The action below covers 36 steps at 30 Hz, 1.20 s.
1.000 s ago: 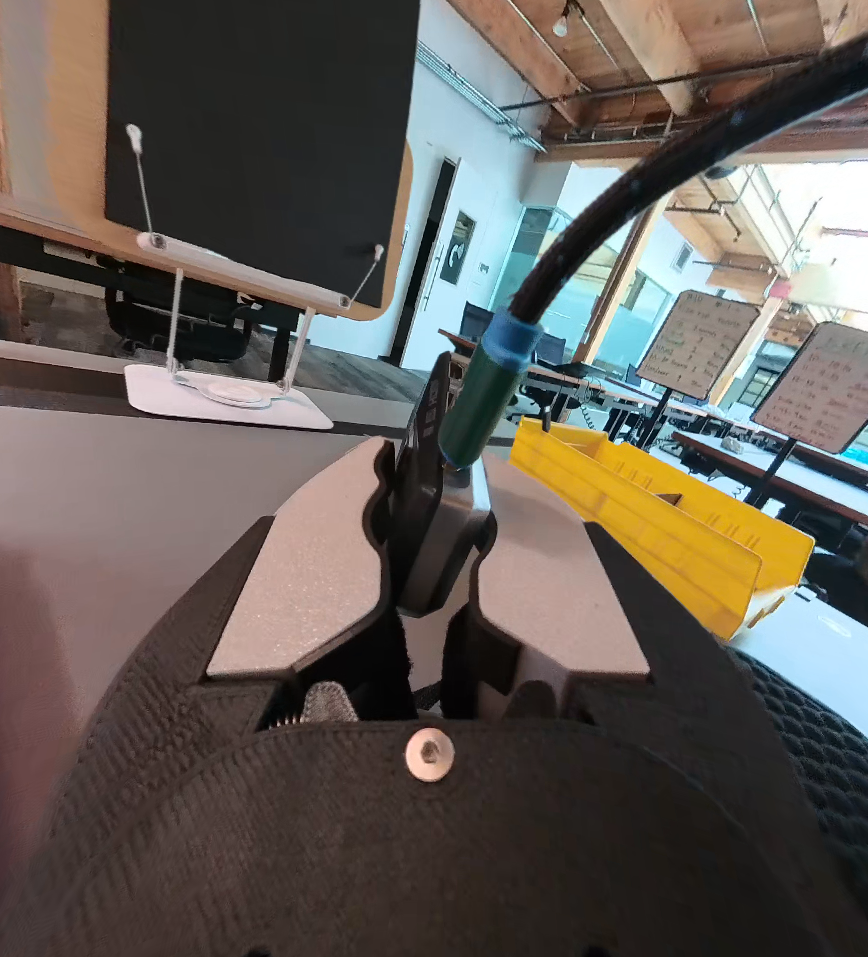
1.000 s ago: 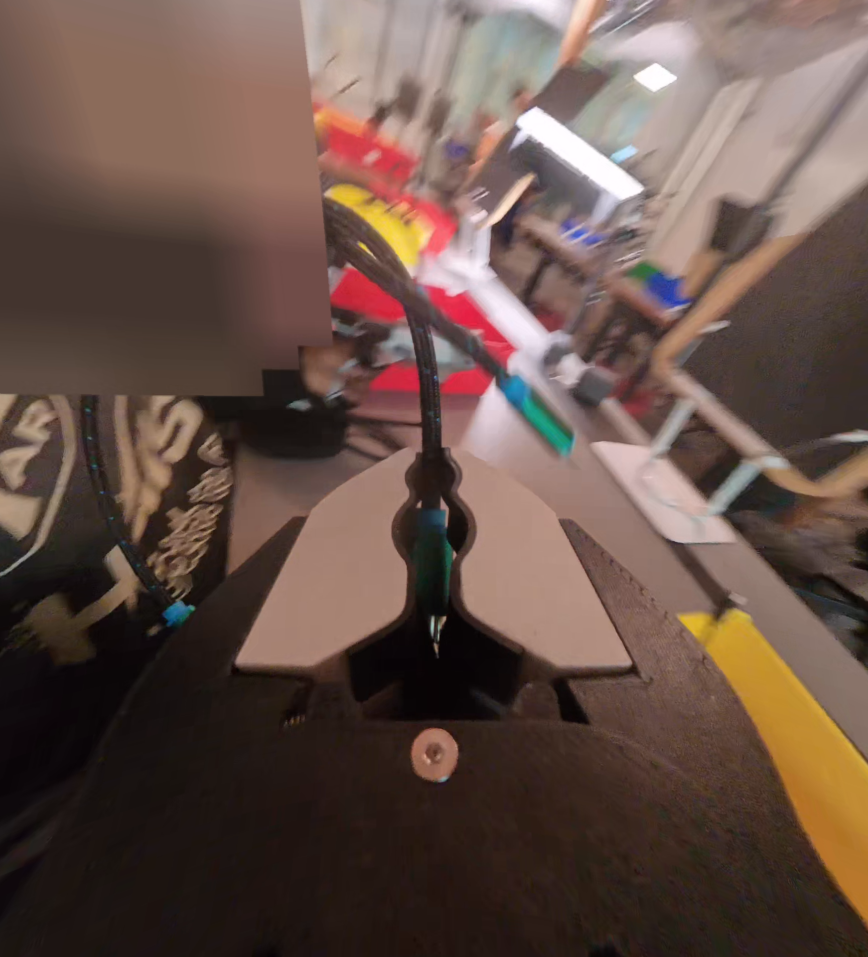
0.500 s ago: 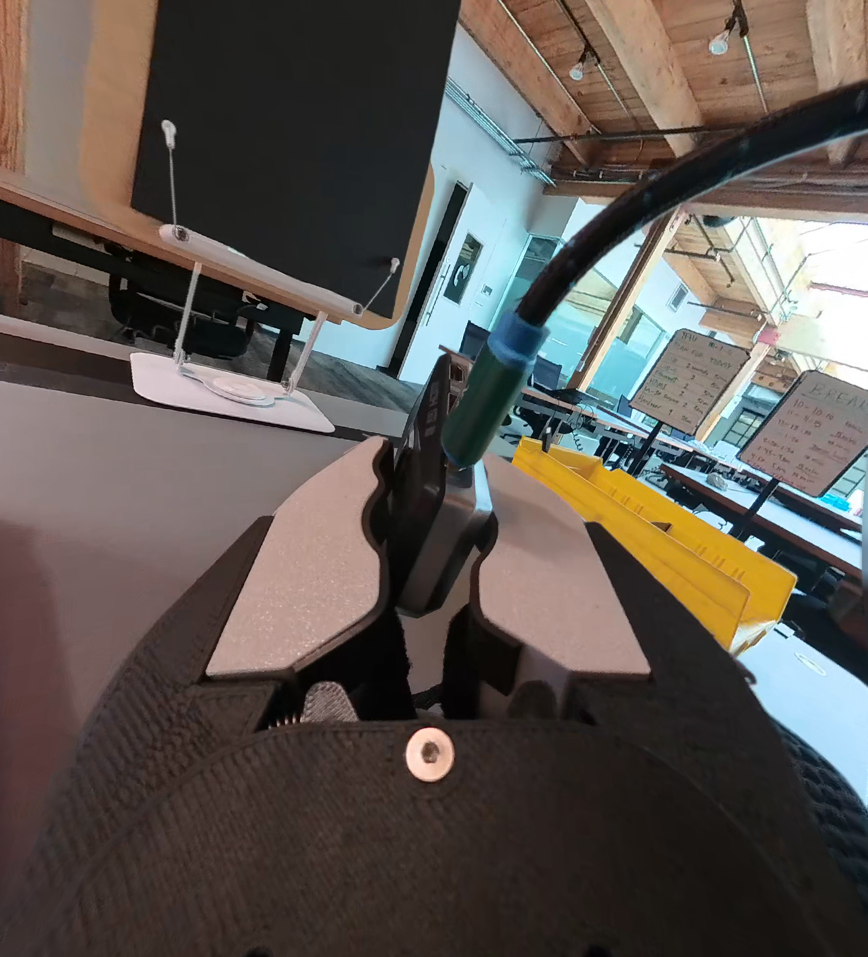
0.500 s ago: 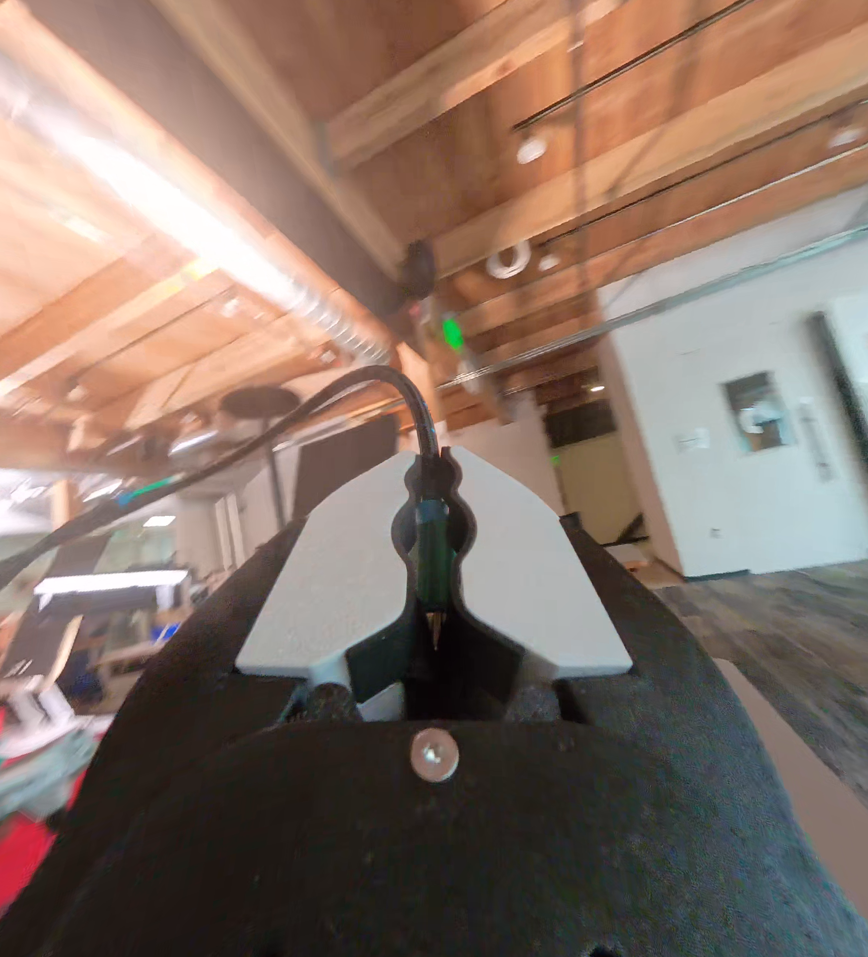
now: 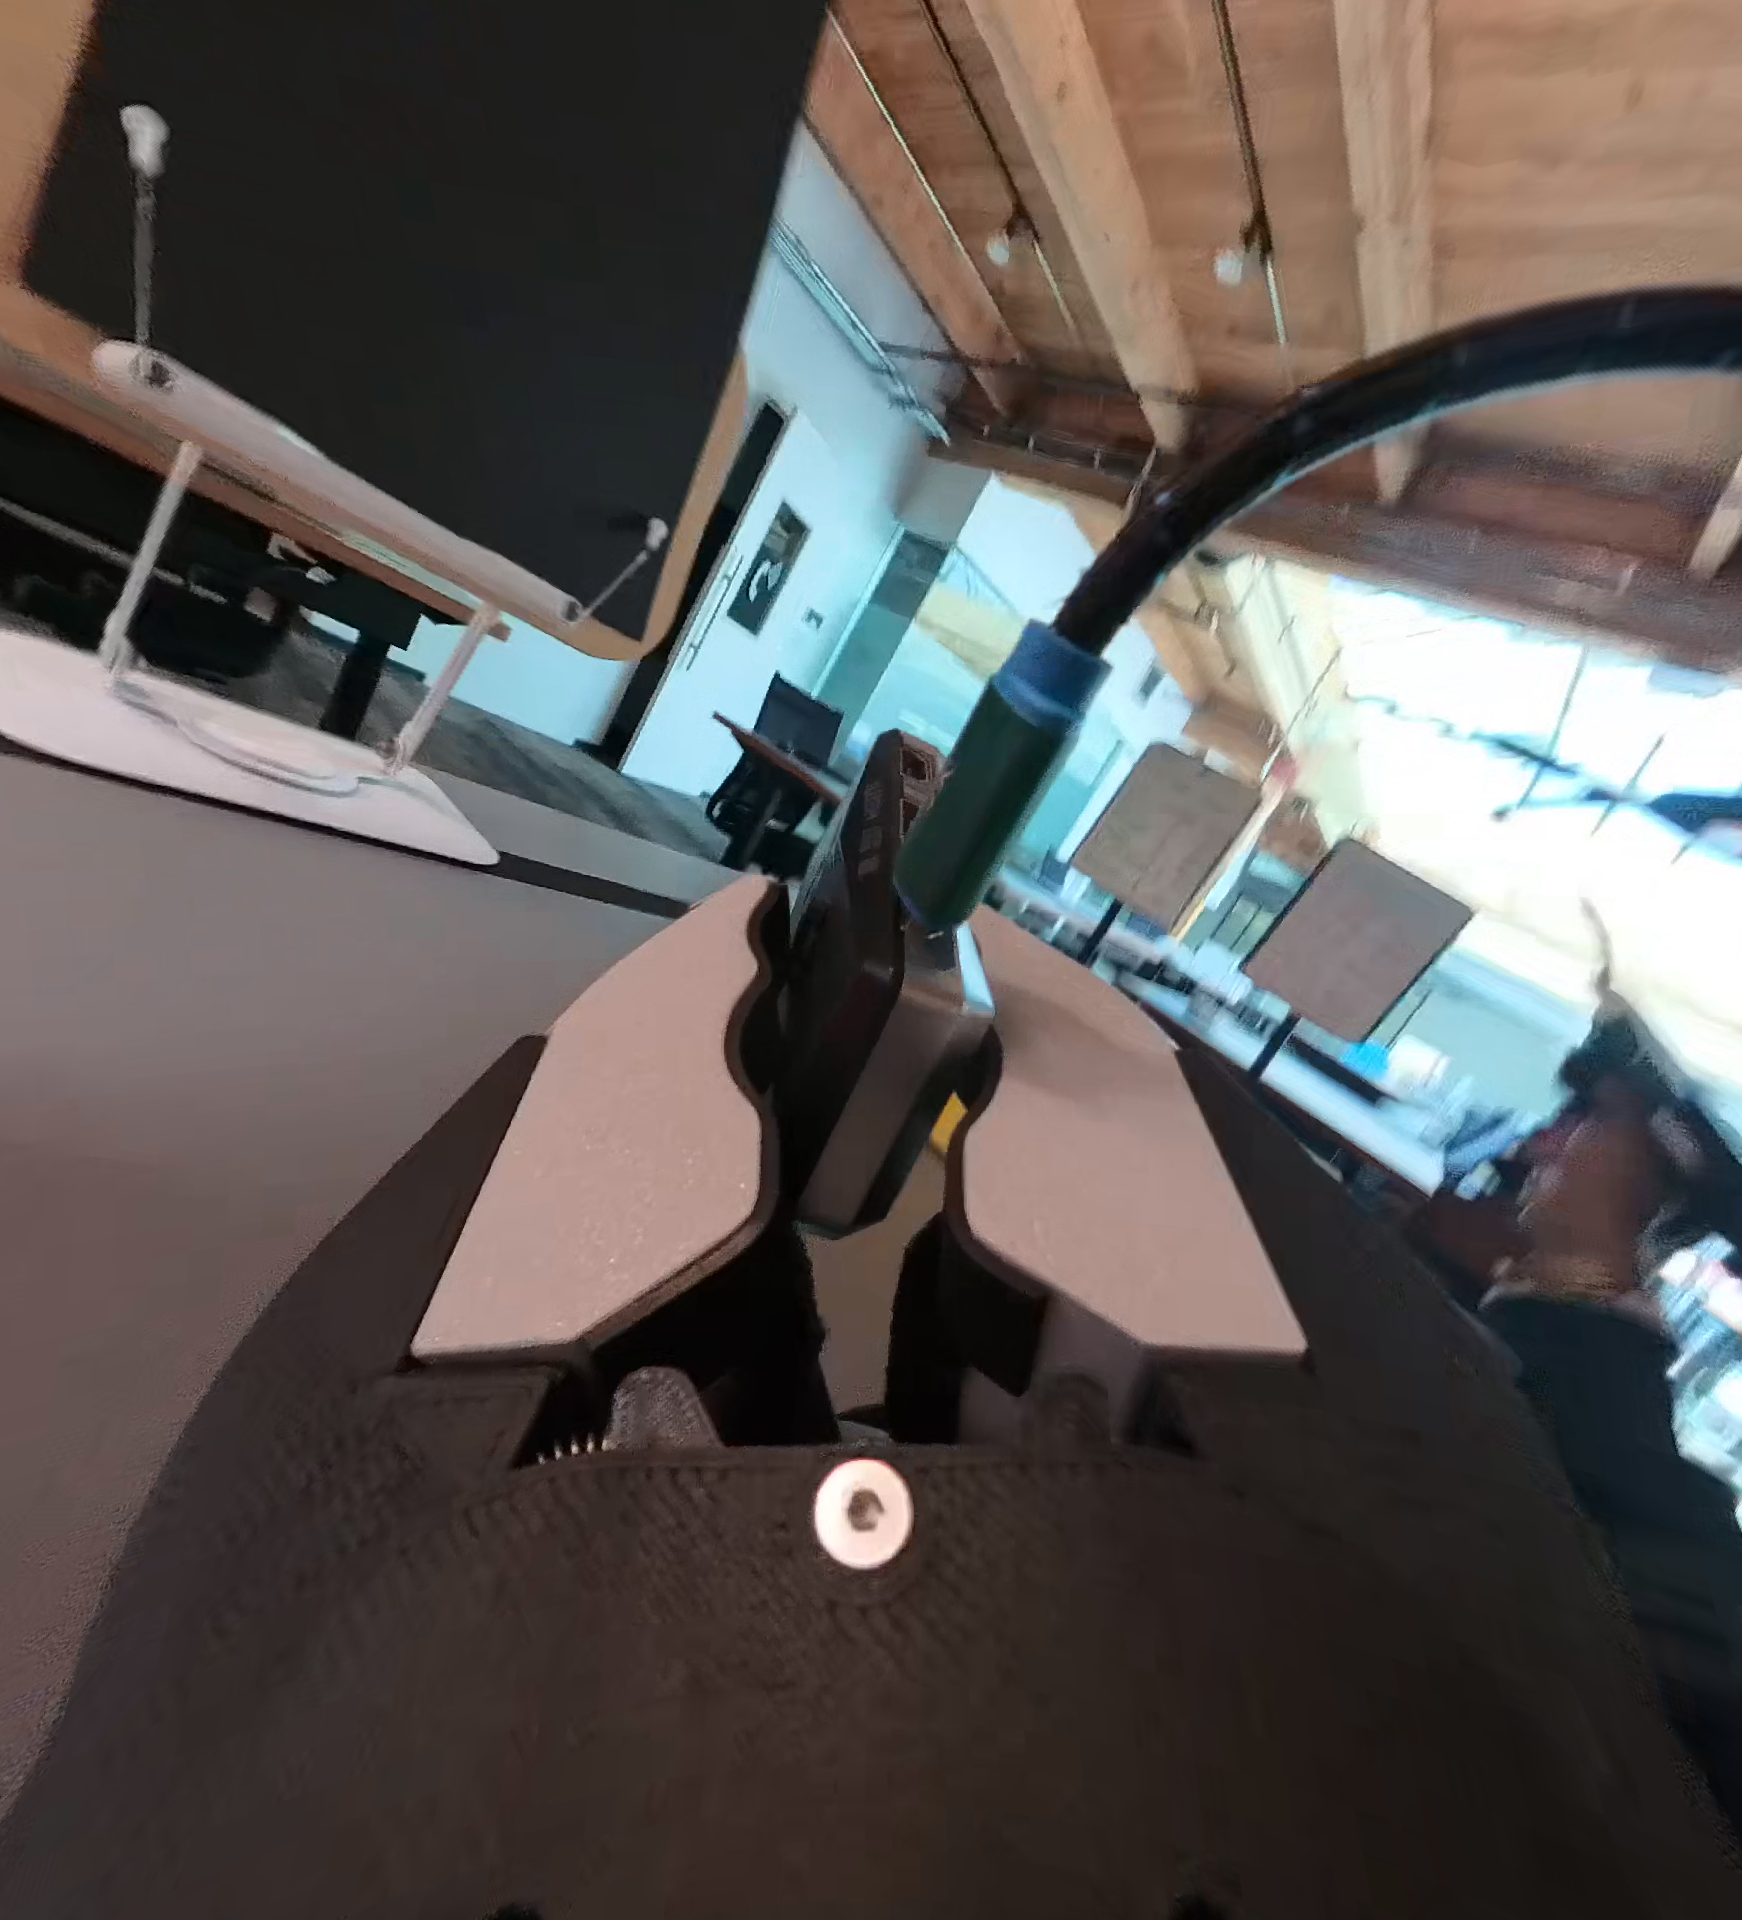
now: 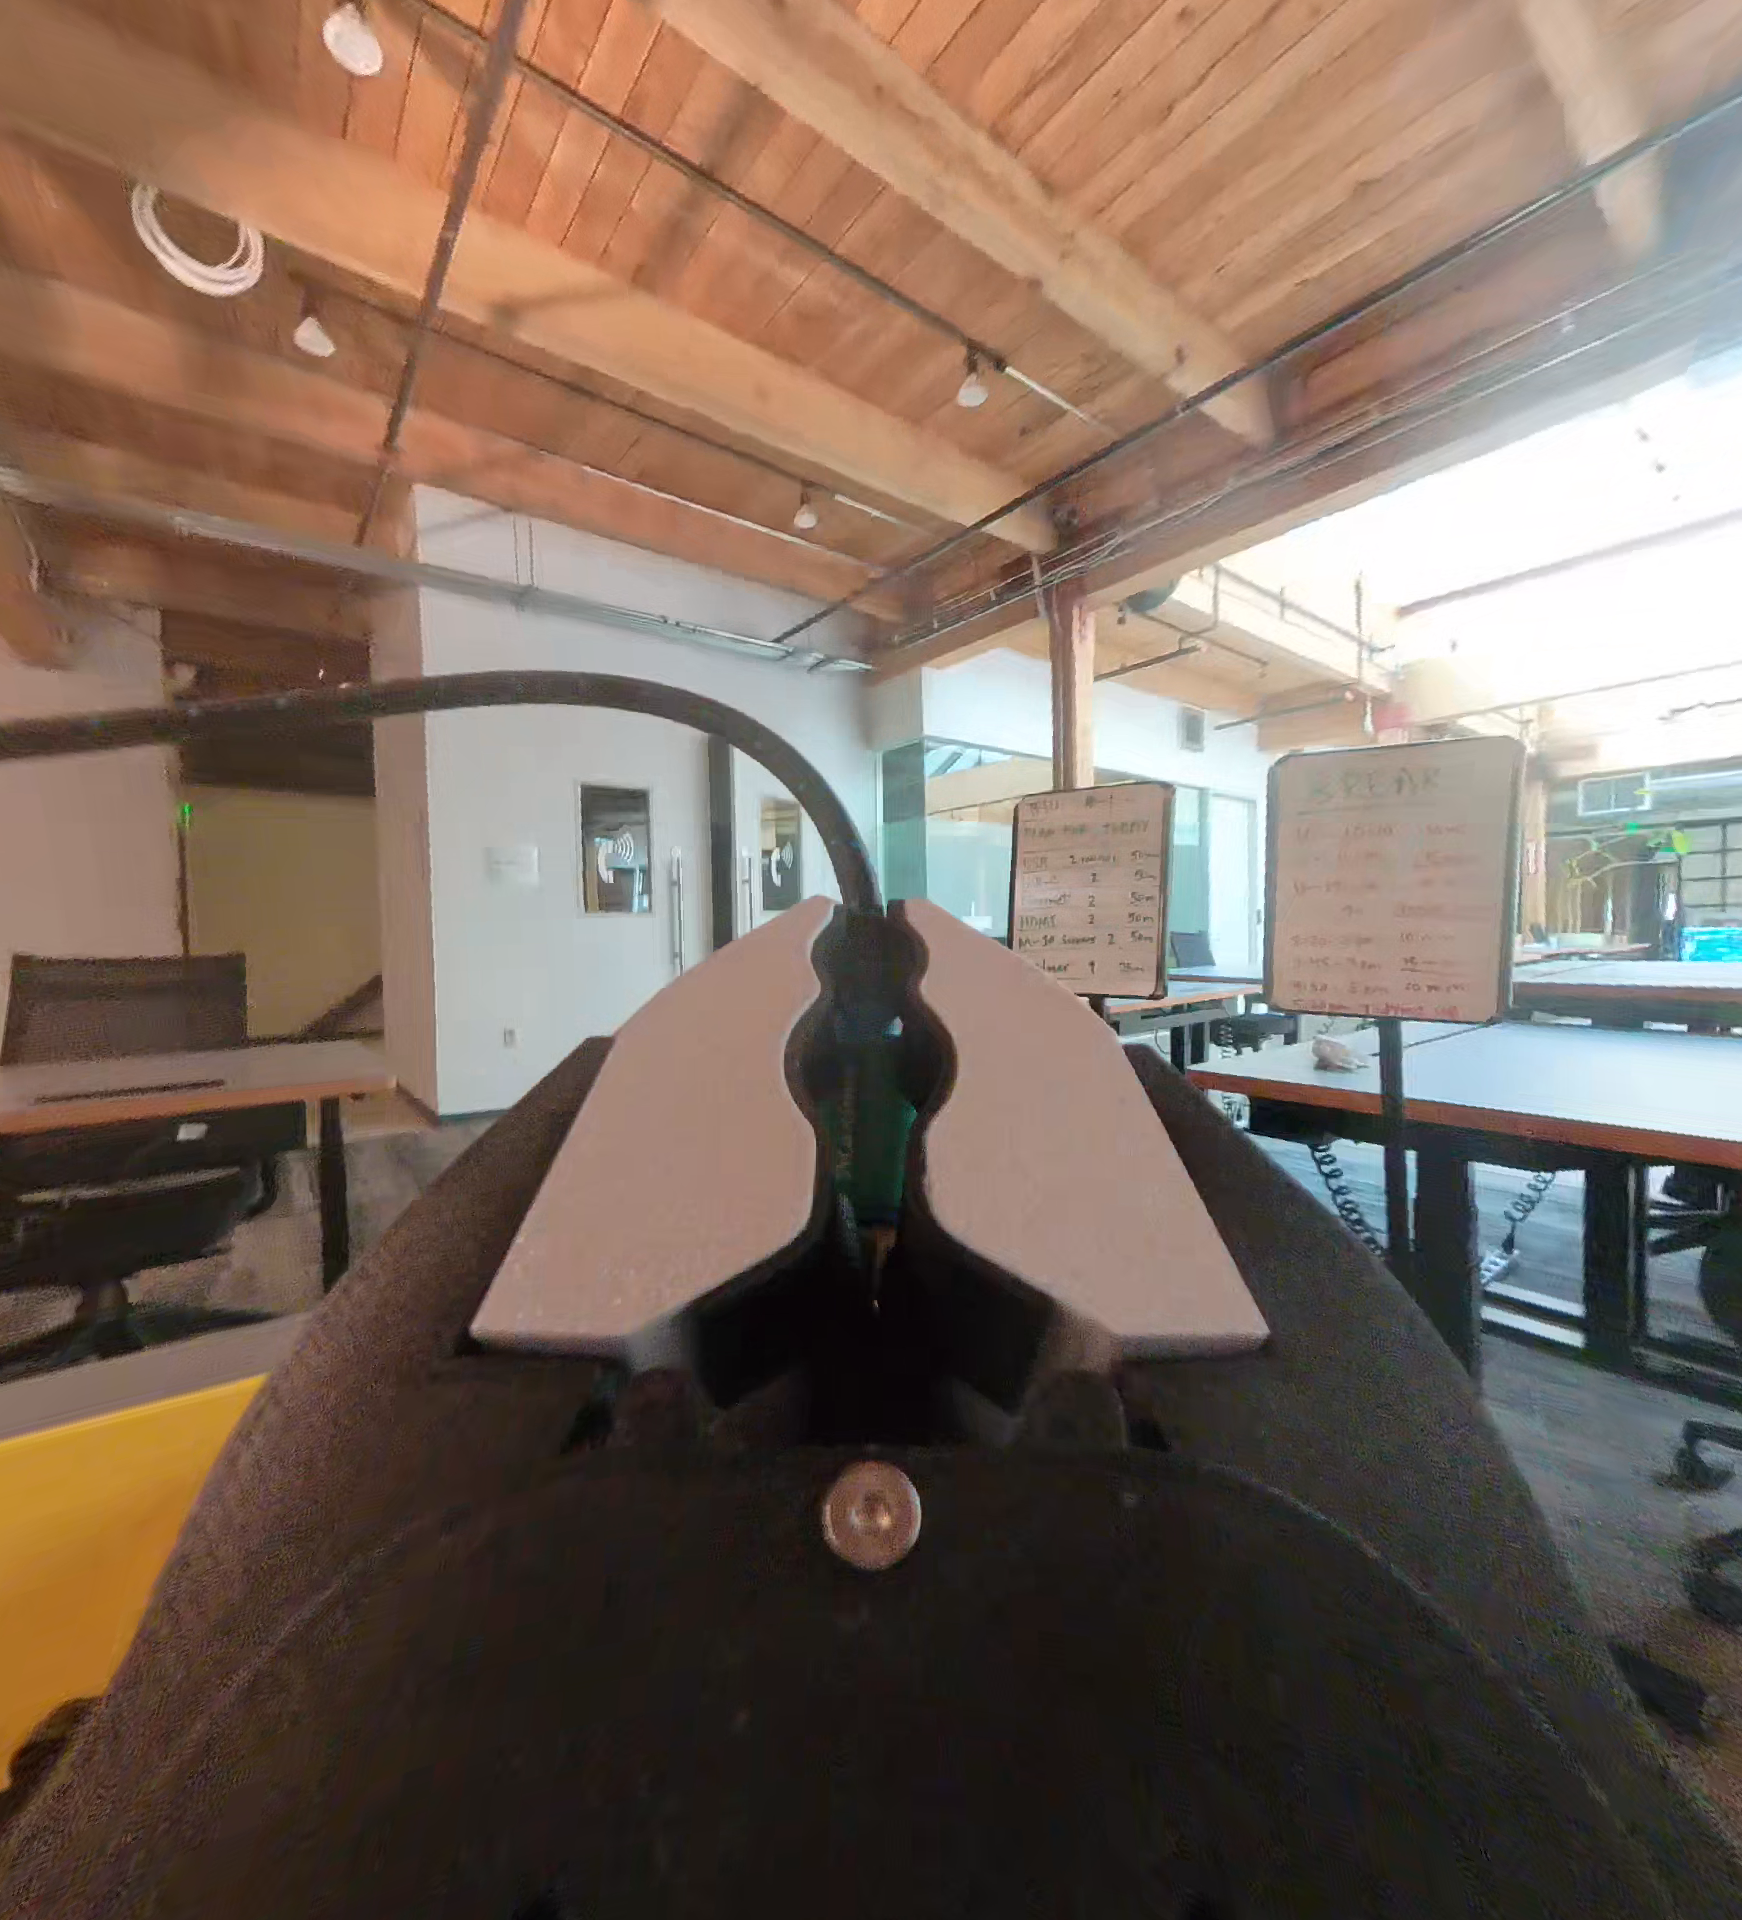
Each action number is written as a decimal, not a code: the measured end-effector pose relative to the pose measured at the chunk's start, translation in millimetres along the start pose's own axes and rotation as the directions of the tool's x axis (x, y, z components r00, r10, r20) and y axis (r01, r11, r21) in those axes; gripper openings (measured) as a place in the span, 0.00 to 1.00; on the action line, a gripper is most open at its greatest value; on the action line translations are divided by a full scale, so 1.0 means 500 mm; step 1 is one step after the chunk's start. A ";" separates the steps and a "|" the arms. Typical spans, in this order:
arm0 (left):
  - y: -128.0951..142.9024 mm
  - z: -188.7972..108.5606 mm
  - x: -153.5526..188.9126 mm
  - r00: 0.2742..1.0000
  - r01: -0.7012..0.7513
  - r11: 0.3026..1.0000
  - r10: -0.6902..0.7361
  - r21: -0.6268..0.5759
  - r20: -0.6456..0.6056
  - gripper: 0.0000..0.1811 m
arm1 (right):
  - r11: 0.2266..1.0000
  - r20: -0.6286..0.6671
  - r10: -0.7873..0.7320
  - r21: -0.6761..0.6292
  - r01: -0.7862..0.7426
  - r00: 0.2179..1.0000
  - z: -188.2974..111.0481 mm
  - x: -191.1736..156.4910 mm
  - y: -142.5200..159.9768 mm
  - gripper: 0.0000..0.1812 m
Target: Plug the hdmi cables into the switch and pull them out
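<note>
Upright switch [image 5: 851,1049], green plug [image 5: 981,805] inserted

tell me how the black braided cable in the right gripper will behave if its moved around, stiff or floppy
Probably springy rather than limp: the cable leaves the right gripper in a smooth arch without sagging. Its green plug looks rigid, so it should follow the closed jaws. The trailing length may tug sideways.

Both cables [image 5: 1366,416] run off-frame — person [image 5: 1615,1226] at right blurred.

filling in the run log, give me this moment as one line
left gripper: shut on switch | green-plug cable: plugged into switch | right gripper: shut on second cable plug, unplugged, raised off table
</note>
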<state>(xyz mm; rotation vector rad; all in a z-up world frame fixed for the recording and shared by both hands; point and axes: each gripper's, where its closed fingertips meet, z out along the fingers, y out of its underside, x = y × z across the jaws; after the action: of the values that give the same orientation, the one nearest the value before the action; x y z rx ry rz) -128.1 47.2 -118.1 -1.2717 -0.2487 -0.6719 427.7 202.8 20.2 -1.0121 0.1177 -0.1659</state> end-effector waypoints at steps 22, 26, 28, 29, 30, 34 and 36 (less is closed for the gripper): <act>0.008 -0.003 0.029 0.982 -0.189 0.981 0.188 -0.040 -0.033 0.13 | 0.926 0.294 0.336 0.069 -0.370 0.895 -0.041 0.050 -0.064 0.04; 0.008 -0.004 0.043 0.970 -0.240 0.970 0.238 -0.026 -0.051 0.13 | 0.951 0.413 0.263 0.040 -0.306 0.872 -0.043 -0.006 -0.067 0.04; 0.011 -0.003 0.048 0.962 -0.267 0.963 0.265 -0.030 -0.057 0.13 | 0.960 0.469 0.235 0.028 -0.280 0.851 -0.042 -0.035 -0.058 0.04; 0.012 -0.002 0.050 0.959 -0.280 0.959 0.278 -0.033 -0.058 0.13 | 0.961 0.497 0.230 0.021 -0.276 0.837 -0.041 -0.048 -0.055 0.04; 0.014 -0.002 0.052 0.956 -0.291 0.956 0.289 -0.035 -0.060 0.13 | 0.961 0.524 0.225 0.018 -0.275 0.821 -0.041 -0.061 -0.052 0.04; 0.018 -0.001 0.058 0.948 -0.313 0.949 0.309 -0.039 -0.075 0.13 | 0.961 0.651 0.178 0.047 -0.273 0.738 -0.050 -0.115 -0.043 0.04; 0.019 0.000 0.059 0.946 -0.320 0.947 0.316 -0.042 -0.077 0.13 | 0.960 0.700 0.137 0.082 -0.269 0.700 -0.054 -0.137 -0.031 0.04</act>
<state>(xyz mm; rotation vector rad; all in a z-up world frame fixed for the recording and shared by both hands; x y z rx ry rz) -99.3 38.8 -110.0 -1.3017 0.0338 -0.4454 354.5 185.3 20.5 -0.8147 -0.4694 0.4135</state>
